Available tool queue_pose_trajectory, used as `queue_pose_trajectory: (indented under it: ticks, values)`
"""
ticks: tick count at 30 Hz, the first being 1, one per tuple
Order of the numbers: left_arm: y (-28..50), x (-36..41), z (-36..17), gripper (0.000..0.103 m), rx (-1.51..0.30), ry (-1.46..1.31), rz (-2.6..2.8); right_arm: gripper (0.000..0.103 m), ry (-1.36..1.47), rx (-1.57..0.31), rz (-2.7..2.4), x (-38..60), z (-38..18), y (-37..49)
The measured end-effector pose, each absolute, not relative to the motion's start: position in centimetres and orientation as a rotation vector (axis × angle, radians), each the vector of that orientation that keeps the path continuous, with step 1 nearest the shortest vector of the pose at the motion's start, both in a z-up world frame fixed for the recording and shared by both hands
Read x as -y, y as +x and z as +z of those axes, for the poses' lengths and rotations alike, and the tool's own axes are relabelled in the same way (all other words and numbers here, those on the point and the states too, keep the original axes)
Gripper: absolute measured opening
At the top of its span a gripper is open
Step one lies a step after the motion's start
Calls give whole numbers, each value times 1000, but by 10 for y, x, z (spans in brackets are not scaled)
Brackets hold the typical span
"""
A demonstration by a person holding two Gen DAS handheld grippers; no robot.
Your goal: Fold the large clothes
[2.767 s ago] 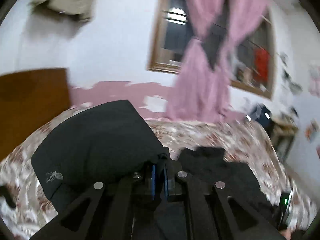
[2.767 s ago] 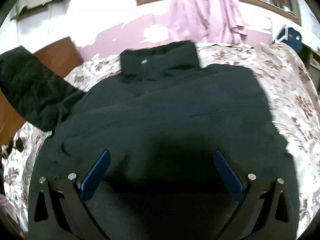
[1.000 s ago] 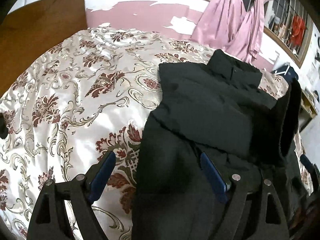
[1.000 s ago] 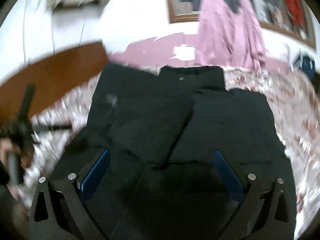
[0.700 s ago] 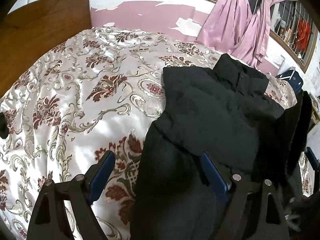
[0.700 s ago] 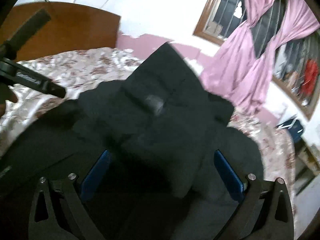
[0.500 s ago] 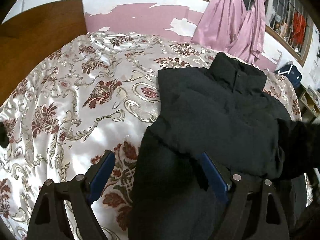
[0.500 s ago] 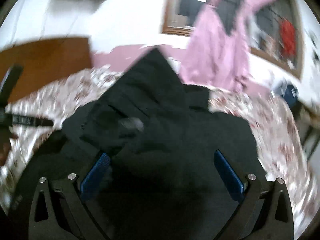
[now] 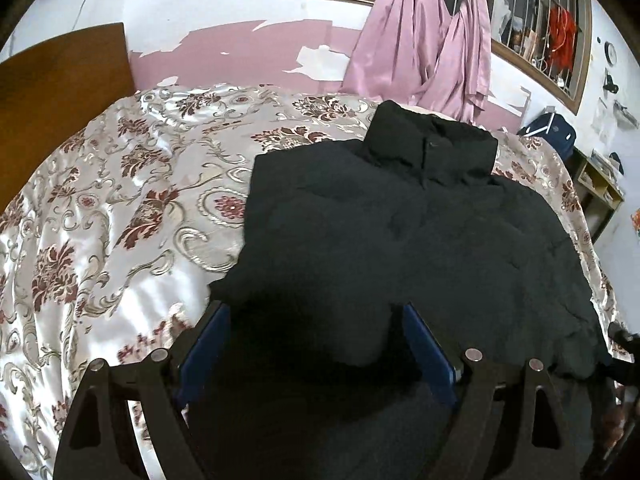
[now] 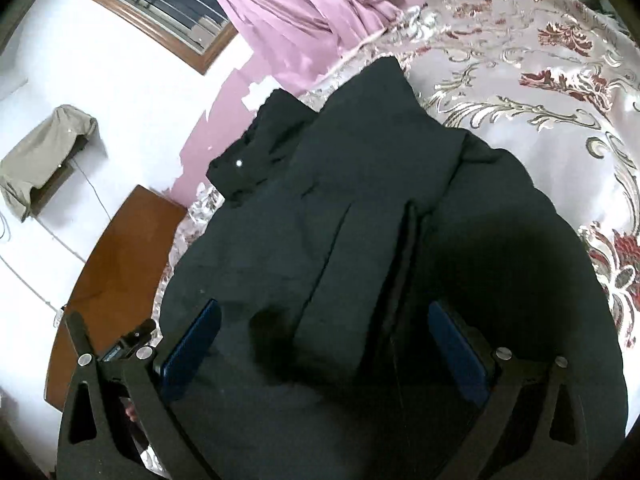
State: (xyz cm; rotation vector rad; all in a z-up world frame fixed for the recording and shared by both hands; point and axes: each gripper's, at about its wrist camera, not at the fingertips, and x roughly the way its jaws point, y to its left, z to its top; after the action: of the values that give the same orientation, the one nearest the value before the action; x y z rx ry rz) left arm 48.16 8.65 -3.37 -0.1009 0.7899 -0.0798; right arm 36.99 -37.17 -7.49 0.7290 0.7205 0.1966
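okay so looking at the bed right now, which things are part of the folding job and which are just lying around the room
Part of the job:
black jacket
left gripper
right gripper
floral bedspread, the folding surface

Just lying about:
pink curtains
beige cloth on the wall
wooden headboard

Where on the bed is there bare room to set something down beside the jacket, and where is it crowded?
Free: the wide stretch of floral bedspread between the wooden headboard and the black jacket, and the patch on the jacket's other side in the right wrist view. Crowded: the near part of the bed, where the jacket lies under the left gripper and right gripper.
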Motion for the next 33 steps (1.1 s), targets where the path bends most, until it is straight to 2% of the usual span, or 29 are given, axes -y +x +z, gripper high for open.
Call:
queue_pose_trajectory:
  ticks: [1, 2, 3, 4, 5, 6, 14, 18, 21, 23, 25, 26, 27, 29, 33]
  values:
    - [483, -83, -34, 87, -791, -99, -85, 80, 717, -735, 188, 364, -75, 371]
    - [484, -80, -34, 87, -787, -92, -92, 59, 691, -766, 180, 359, -75, 372]
    - [484, -78, -34, 87, -782, -85, -96, 44, 654, -810, 154, 355, -77, 374]
    - [483, -76, -34, 87, -778, -78, -99, 37, 615, -844, 119, 353, -76, 377]
    - [482, -73, -33, 87, -773, -63, -103, 18, 577, -846, 90, 351, -72, 376]
    - [481, -71, -32, 87, -768, -54, -108, 6, 545, -842, 69, 355, -67, 376]
    - [484, -54, -32, 87, -765, -1, -114, 3, 252, -653, 58, 350, 16, 395]
    - [491, -49, -35, 87, -803, 22, -101, 3, 207, -655, 25, 357, 25, 430]
    - [490, -50, -32, 87, -803, 25, -109, 5, 158, -738, -3, 358, 12, 447]
    - [488, -52, -22, 87, -770, -10, -134, 12, 129, -755, -41, 357, 6, 448]
    - [490, -51, -13, 87, -739, -49, -158, 34, 72, -714, -89, 355, 12, 441]
    - [494, -48, -8, 87, -730, -62, -167, 51, 51, -668, -101, 352, 19, 437]
    - [498, -43, -6, 87, -727, -67, -174, 57, 45, -634, -92, 349, 24, 436]
    - [506, -30, -4, 87, -725, -46, -189, 57, 29, -606, -13, 332, 34, 442]
    - [529, -3, -19, 87, -782, 56, -192, 57, -51, -687, 139, 292, 22, 468]
